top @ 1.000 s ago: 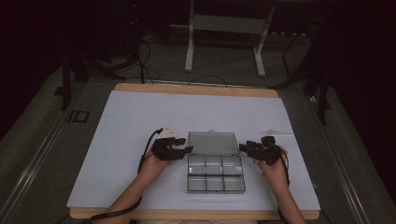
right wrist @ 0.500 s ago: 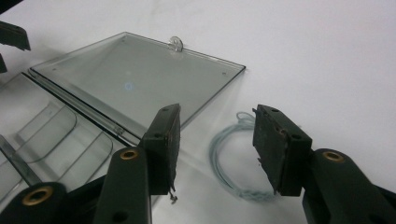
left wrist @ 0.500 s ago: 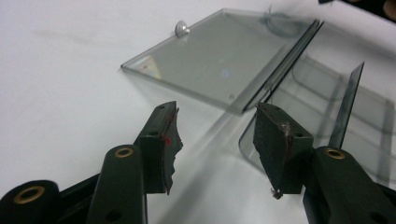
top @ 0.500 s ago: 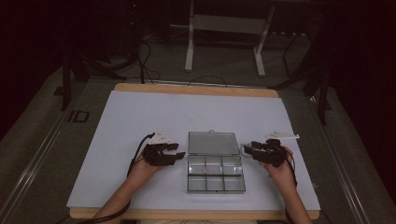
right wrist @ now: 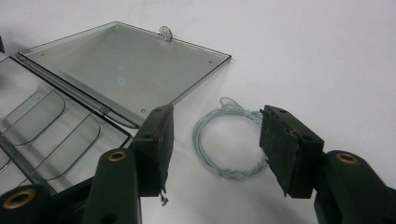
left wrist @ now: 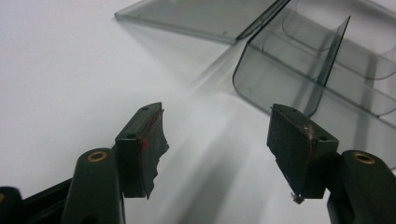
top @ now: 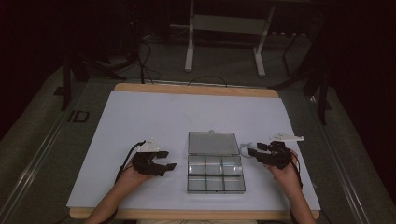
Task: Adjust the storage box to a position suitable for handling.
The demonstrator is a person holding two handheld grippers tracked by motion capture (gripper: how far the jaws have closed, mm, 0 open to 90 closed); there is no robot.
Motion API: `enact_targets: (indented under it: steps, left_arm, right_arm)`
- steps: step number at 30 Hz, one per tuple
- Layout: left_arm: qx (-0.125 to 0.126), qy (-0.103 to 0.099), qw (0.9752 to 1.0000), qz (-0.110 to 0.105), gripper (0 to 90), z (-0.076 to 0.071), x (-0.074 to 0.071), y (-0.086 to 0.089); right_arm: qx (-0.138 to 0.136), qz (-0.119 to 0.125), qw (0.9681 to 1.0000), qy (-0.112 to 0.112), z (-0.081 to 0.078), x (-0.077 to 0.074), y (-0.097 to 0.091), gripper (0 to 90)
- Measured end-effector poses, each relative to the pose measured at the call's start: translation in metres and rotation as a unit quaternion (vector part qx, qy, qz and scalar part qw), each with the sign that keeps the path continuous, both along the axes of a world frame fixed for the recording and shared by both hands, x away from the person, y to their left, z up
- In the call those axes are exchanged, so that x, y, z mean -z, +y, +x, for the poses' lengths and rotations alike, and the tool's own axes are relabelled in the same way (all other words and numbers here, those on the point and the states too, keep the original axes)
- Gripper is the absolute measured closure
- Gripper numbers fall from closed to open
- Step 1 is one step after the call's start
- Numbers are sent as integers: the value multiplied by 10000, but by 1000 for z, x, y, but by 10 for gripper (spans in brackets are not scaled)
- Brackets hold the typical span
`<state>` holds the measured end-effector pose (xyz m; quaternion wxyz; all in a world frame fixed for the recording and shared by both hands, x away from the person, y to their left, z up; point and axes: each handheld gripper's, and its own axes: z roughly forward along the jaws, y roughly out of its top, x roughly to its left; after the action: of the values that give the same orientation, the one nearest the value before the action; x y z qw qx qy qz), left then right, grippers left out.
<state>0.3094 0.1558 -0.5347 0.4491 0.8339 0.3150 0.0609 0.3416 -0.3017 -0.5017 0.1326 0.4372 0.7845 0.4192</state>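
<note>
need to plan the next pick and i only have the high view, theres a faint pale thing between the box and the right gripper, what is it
Observer: In the right gripper view it is a small coil of pale wire, lying on the white table beside the open lid.
Operator: is the right gripper on it yet
Observer: No. The right gripper has just been opening; the coil lies ahead of the jaws, untouched.
Operator: and the left one
Observer: The left gripper has also just been opening, with nothing between its jaws; the clear box lies ahead, its near compartment empty.
</note>
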Motion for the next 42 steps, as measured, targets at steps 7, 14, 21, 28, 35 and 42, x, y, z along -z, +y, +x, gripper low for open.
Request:
enact_targets:
  steps: [7, 14, 21, 28, 35, 42]
  left_arm:
    - [-44, 63, 9999, 92, 343, -7, 6, 12]
    - [44, -73, 9996, 257, 177, -17, 7, 21]
    - [-83, -261, 9989, 386, 81, -29, 4, 26]
    - [-272, -627, 9970, 366, 73, -40, 2, 37]
    - [-416, -792, 9951, 420, 73, -44, 9, 45]
    - [-478, -891, 9946, 227, 72, -46, 9, 49]
  right_arm:
    - [-68, 21, 10000, 4, -3, 1, -4, 419]
    - [-171, -36, 9998, -91, -5, 3, -11, 410]
    - [-163, -122, 9996, -169, -4, 3, -16, 430]
    - [-149, -178, 9997, -127, 1, 4, -17, 450]
    - [-49, -185, 9998, -91, 9, 5, -15, 470]
    - [-16, -330, 9995, -26, 21, 13, -7, 528]
